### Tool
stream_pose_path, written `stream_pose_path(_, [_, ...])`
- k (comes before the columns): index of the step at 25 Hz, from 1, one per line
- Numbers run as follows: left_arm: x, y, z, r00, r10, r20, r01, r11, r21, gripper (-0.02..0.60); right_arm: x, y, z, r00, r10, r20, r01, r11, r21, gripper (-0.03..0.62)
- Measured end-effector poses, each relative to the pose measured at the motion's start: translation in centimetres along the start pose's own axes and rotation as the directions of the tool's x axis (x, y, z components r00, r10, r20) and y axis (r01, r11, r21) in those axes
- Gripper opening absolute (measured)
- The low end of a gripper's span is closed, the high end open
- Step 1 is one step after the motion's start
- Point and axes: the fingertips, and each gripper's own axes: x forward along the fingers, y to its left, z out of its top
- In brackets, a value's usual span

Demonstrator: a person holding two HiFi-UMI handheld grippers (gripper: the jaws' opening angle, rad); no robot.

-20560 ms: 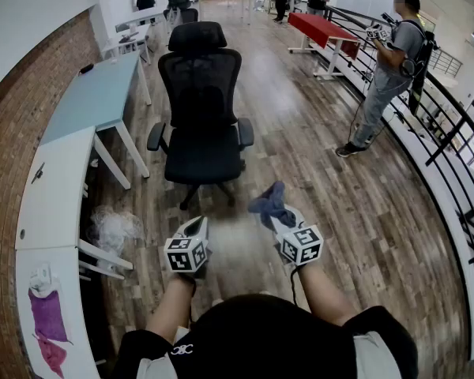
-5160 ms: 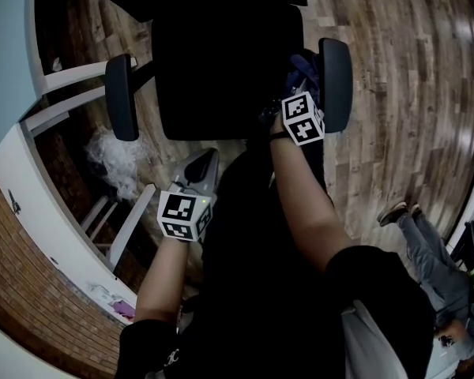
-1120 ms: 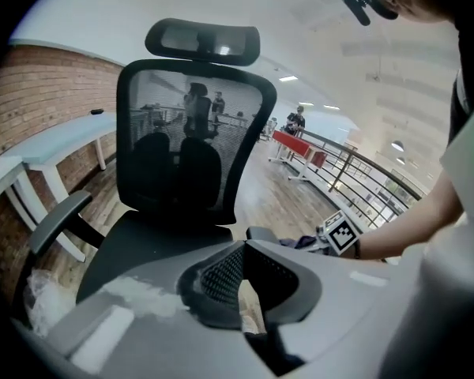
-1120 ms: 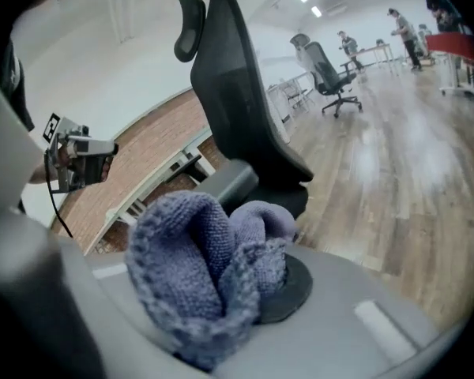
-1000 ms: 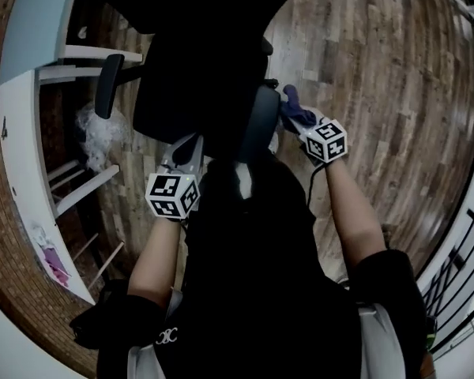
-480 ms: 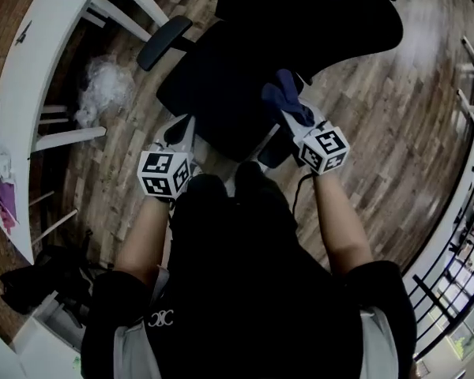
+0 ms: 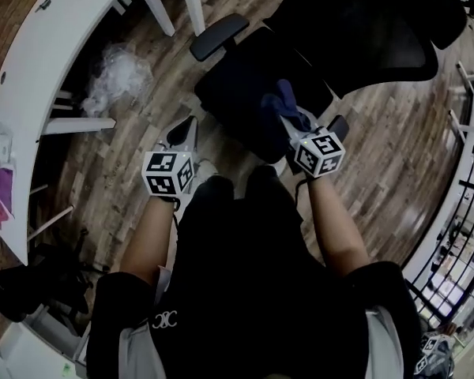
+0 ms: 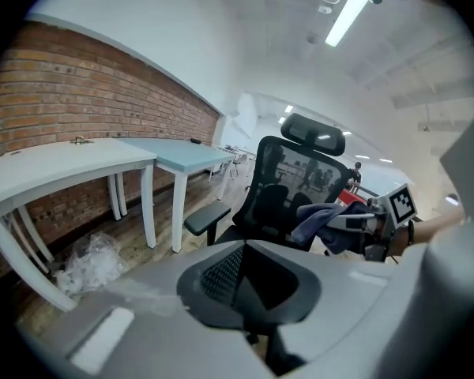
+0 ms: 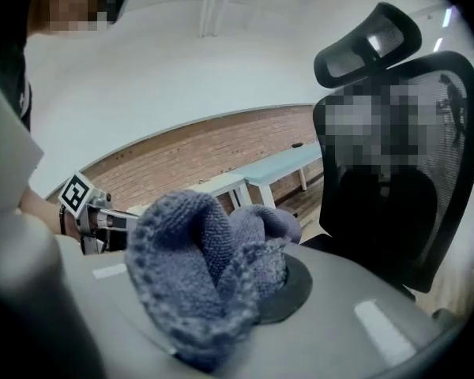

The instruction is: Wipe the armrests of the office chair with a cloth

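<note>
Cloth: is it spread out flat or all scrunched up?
Scrunched up. The blue knitted cloth bulges in thick folds, pinched in the right tongs.

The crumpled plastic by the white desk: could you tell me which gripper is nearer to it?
Left. The left gripper is over the floor beside the crumpled plastic; the right gripper, shut on the cloth, is farther, at the chair seat.

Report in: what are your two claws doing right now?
Right claw shut on blue-grey knitted cloth. Left claw shut, empty. Black mesh office chair ahead, path clear.
</note>
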Motion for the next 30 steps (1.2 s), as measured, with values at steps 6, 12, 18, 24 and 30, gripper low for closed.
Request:
stream_pose_path(6, [-2.9, 4.6, 0.0, 0.996, -0.086, -0.001, 0.086, 0.996, -0.024, 0.006, 3.5, 4.7, -0.1, 0.998, -0.064, -0.022, 0.064, 0.998, -0.003, 0.046])
stream_pose_path(12, [-2.6, 6.6, 0.5, 0.992, -0.124, -0.038, 0.123, 0.992, -0.022, 0.006, 6.4, 5.6, -0.6, 0.995, -0.087, -0.053, 0.088, 0.996, 0.015, 0.046])
stream_pose_path(18, [-0.3, 7.8, 2.3, 0.985, -0.156, -0.074, 0.158, 0.987, 0.010, 0.006, 11.9, 3.5, -1.4, 0.994, -0.054, -0.093, 0.046, 0.996, -0.077, 0.046])
stream_pose_path(24, [5.5, 8.9, 4.2, 0.975, -0.162, -0.155, 0.166, 0.986, 0.011, 0.006, 19.6, -1.0, -3.8, 0.982, 0.040, -0.184, -0.071, 0.983, -0.168, 0.044])
stream_pose_path(30, [13.6, 9.3, 5.9, 0.960, -0.149, -0.238, 0.161, 0.986, 0.034, 0.006, 26.6, -9.1, -5.8, 0.964, 0.047, -0.263, -0.117, 0.959, -0.259, 0.044])
